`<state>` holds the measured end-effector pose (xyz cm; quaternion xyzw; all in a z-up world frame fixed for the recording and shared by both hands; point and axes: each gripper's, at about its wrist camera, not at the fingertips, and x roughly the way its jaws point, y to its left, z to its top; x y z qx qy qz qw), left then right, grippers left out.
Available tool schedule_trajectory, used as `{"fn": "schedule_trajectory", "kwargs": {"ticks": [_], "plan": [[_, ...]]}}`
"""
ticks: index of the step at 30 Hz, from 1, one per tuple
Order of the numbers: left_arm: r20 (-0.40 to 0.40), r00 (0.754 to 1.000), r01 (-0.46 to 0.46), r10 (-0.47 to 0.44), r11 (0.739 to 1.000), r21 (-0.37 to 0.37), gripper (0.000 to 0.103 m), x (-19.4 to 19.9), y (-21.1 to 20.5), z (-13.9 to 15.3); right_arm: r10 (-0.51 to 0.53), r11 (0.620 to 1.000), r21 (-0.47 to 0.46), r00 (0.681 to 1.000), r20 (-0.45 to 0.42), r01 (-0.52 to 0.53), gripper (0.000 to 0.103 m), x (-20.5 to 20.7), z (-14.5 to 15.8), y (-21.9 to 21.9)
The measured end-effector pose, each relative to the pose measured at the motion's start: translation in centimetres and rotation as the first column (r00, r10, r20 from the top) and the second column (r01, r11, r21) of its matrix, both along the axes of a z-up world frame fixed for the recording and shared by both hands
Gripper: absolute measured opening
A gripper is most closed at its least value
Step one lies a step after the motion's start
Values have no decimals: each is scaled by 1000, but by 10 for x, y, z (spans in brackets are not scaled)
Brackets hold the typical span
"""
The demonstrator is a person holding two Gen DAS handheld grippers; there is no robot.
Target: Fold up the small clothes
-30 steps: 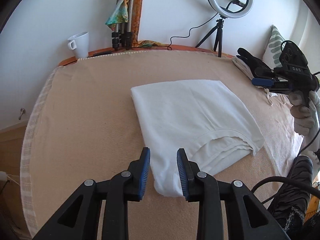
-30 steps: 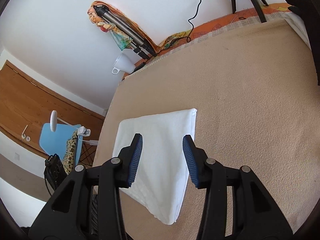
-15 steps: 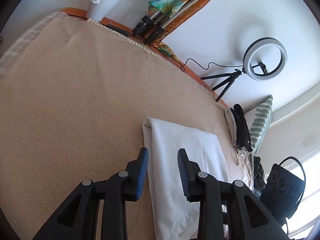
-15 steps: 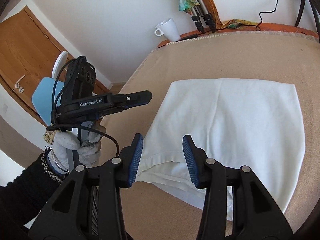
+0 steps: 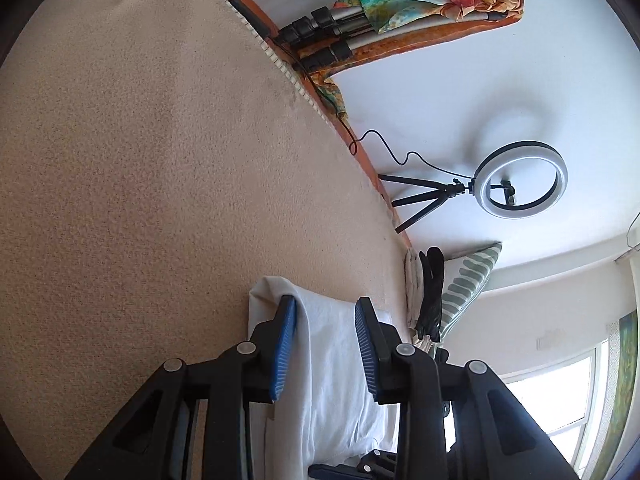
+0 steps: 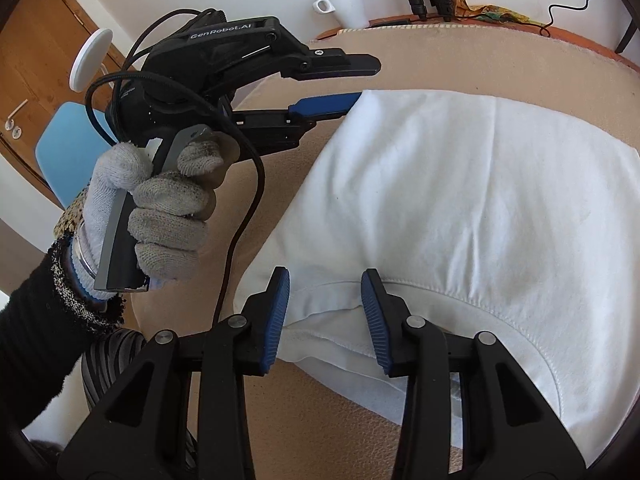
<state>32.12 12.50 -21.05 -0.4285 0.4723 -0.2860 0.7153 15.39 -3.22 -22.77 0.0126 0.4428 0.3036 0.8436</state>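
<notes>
A folded white garment [image 6: 460, 208] lies on the beige blanket [image 6: 460, 68]. My right gripper [image 6: 325, 280] is open, its fingers straddling the near hemmed corner of the garment. My left gripper [image 5: 325, 308] is open and rolled on its side, its fingers either side of the garment's [image 5: 332, 364] far left corner. In the right wrist view the left gripper [image 6: 366, 82] shows held by a gloved hand [image 6: 160, 208], one blue pad under the cloth's corner, the other finger above it.
A white mug [image 6: 346, 4], tripods [image 5: 320, 36] wrapped in a colourful scarf and a ring light [image 5: 522, 180] stand along the back edge. A black glove [image 5: 432, 292] and striped pillow [image 5: 466, 288] lie at the far right. A blue chair [image 6: 68, 152] stands left.
Both grippers have moved in onto the garment: the left rolled sideways and reached the far left corner, the right came down to the near hem corner.
</notes>
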Motion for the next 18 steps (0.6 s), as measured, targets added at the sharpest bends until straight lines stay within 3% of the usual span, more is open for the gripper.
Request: {"fn": "schedule_trajectory", "kwargs": {"ticks": [4, 9, 12, 18], "plan": [[55, 994, -100, 92, 980, 169, 28, -1, 4, 7, -5, 1000, 6, 1000, -3, 5, 40, 1, -1, -1], [83, 994, -83, 71, 986, 147, 28, -5, 8, 17, -6, 1000, -1, 1000, 0, 6, 40, 4, -1, 1], [103, 994, -52, 35, 984, 170, 28, -6, 1, 25, 3, 999, 47, 1000, 9, -3, 40, 1, 1, 2], [30, 999, 27, -33, 982, 187, 28, -7, -4, 16, 22, 998, 60, 999, 46, -25, 40, 4, 2, 17]]}}
